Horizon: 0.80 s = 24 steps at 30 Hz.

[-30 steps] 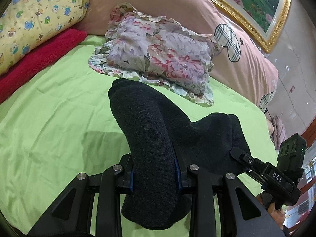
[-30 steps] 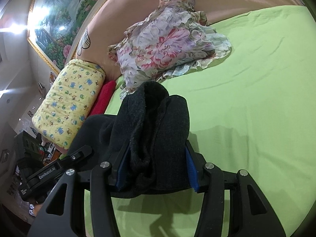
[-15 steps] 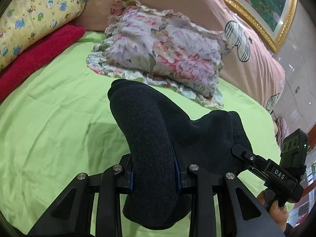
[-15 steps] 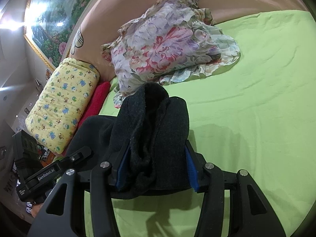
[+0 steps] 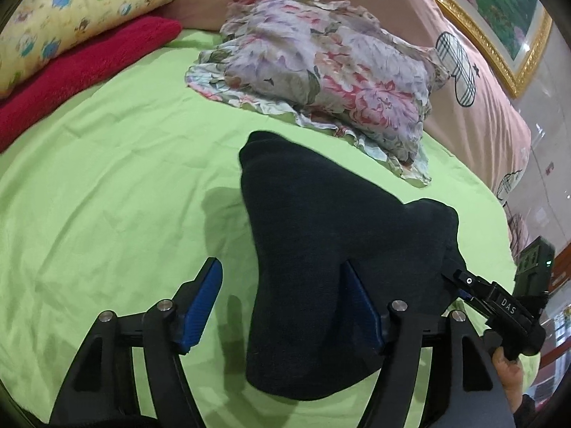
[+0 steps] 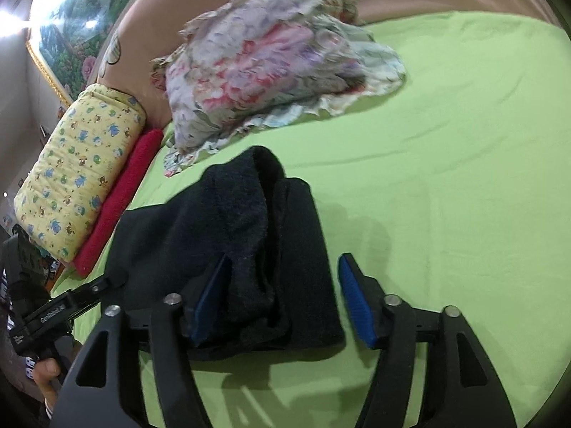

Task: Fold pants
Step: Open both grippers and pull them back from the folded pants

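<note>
The dark folded pants (image 5: 321,249) lie bunched on the green bed sheet (image 5: 107,196). My left gripper (image 5: 282,264) straddles one end, jaws opening. Its left blue pad (image 5: 200,303) stands clear of the cloth; the right pad touches it. In the right wrist view the pants (image 6: 221,221) sit between the opening jaws of my right gripper (image 6: 285,256). The right pad (image 6: 357,306) is free of the fabric and the left one rests against it. Each view shows the other gripper at the far end of the pants.
A floral pillow (image 5: 321,57) lies just beyond the pants. A yellow patterned pillow (image 5: 71,7) and a red folded towel (image 5: 78,71) sit at the left. A pink headboard cushion (image 5: 481,114) and a framed picture (image 5: 499,10) stand behind. A hand (image 5: 506,367) holds the right gripper.
Both grippers were shut on the pants and their jaws have now spread. The pants have sunk and slumped onto the sheet. Both grippers moved lower and closer to the floral pillow.
</note>
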Each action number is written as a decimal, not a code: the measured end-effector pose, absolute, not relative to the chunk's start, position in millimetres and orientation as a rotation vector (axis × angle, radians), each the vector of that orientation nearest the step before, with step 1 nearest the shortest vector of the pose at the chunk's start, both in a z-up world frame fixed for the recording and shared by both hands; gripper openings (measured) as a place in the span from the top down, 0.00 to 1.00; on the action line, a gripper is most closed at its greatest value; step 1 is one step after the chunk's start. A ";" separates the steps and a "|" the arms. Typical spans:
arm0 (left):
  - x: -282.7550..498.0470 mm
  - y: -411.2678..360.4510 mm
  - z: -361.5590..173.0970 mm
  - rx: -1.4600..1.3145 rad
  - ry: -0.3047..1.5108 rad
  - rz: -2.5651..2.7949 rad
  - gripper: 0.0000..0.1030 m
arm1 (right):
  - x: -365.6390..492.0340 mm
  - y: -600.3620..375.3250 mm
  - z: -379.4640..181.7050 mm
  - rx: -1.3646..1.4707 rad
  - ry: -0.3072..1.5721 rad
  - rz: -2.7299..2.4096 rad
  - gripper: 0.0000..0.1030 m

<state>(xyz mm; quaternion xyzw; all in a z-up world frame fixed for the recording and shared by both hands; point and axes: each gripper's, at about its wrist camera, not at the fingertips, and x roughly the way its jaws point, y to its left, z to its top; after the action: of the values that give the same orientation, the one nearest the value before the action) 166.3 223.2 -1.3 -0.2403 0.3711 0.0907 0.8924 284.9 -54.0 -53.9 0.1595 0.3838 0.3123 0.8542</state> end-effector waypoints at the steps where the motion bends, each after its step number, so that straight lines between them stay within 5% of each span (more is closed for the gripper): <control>1: 165.2 224.0 -2.9 -0.502 0.772 0.184 0.29 | 285.8 -55.5 -55.9 0.339 0.807 0.658 0.28; 24: 117.6 201.6 17.2 -0.411 0.759 0.194 0.23 | 249.1 -93.9 -40.8 0.404 0.707 0.647 0.26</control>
<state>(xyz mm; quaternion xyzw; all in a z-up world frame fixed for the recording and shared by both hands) 117.6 201.6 17.2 -0.1988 0.3670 0.0940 0.9038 249.1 -93.9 -40.8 0.1932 0.3377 0.3091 0.8678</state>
